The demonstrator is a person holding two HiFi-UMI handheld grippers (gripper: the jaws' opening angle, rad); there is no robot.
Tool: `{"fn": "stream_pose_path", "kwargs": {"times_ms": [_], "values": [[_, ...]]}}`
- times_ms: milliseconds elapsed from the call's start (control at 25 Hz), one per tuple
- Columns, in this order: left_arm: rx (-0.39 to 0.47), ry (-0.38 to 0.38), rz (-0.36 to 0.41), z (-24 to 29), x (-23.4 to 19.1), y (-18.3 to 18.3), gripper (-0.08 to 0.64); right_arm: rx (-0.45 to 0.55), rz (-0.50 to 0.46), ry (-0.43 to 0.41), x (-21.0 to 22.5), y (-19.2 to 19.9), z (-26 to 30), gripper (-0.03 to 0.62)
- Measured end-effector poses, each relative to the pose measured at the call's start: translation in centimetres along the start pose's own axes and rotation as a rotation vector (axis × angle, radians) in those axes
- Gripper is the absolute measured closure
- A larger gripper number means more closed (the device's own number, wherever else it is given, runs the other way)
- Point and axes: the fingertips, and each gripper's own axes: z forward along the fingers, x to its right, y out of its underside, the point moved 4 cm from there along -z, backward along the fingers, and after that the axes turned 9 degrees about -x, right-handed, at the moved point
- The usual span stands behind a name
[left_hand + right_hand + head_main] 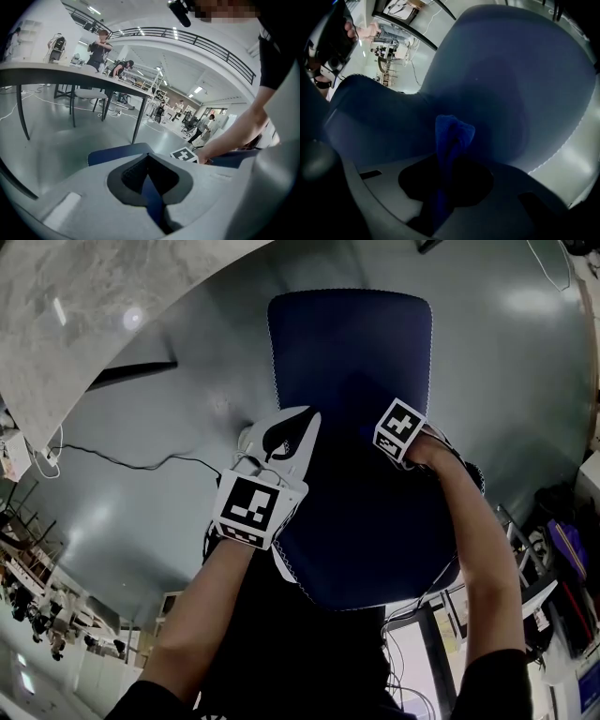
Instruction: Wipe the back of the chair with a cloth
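The chair [347, 343] fills the head view, and we hold our left tongs [292, 426] at its 9 o'clock edge. In the left gripper view they pinch that navy edge. In the right gripper view our right tongs [448, 172] clamp the blue cloth [453, 133] against the chair back.

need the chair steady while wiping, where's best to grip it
Take the chair by the thin left edge of its back, from the left side, as the left gripper does; that edge fits between jaws, the broad face would not.
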Motion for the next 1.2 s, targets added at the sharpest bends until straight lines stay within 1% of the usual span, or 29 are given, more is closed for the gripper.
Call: {"fn": "stream_pose_path", "kwargs": {"times_ms": [160, 240, 360, 440, 520, 600, 680, 800, 880, 960, 1120, 1200], "values": [[-0.002, -0.003, 0.001, 0.5, 0.5, -0.1, 0.552, -0.058, 0.01, 0.101, 2.4, 2.5, -0.1, 0.522], [-0.005, -0.007, -0.002, 0.7, 0.7, -0.1, 0.552, -0.115, -0.02, 0.179, 3.3, 3.6, 0.0, 0.522], [-0.005, -0.006, -0.002, 1.0, 1.0, -0.1, 0.552, -0.189, -0.106, 0.299, 4.5, 4.1, 0.4, 0.522], [-0.007, -0.007, -0.002, 1.1, 1.0, 0.0, 0.552, -0.206, -0.167, 0.343, 4.9, 3.9, 0.9, 0.522], [-0.01, -0.011, -0.004, 1.0, 0.8, 0.2, 0.552, -0.206, -0.256, 0.368, 5.1, 3.5, 1.6, 0.522], [-0.011, -0.015, -0.008, 0.9, 0.3, 0.6, 0.552, -0.203, -0.358, 0.372, 5.1, 3.2, 2.1, 0.522], [-0.007, -0.02, -0.013, 0.7, -0.2, 0.8, 0.552, -0.181, -0.42, 0.357, 5.0, 2.8, 1.9, 0.522], [-0.005, -0.026, -0.025, 0.4, -0.6, 1.0, 0.552, -0.114, -0.441, 0.326, 3.4, 1.4, 1.5, 0.522], [-0.007, -0.027, -0.029, 0.0, -0.6, 1.0, 0.552, -0.109, -0.456, 0.325, 2.0, 0.1, 1.9, 0.522], [0.0, -0.026, -0.027, -0.4, -0.8, 0.7, 0.552, -0.102, -0.464, 0.316, 0.6, -1.5, 2.1, 0.522], [0.017, -0.035, -0.034, -1.6, -2.0, 0.7, 0.552, -0.008, -0.467, 0.258, -2.4, -5.3, 1.9, 0.522], [0.023, -0.043, -0.042, -2.3, -2.5, 1.0, 0.552, 0.01, -0.495, 0.255, -3.9, -7.0, 2.1, 0.522]]}}
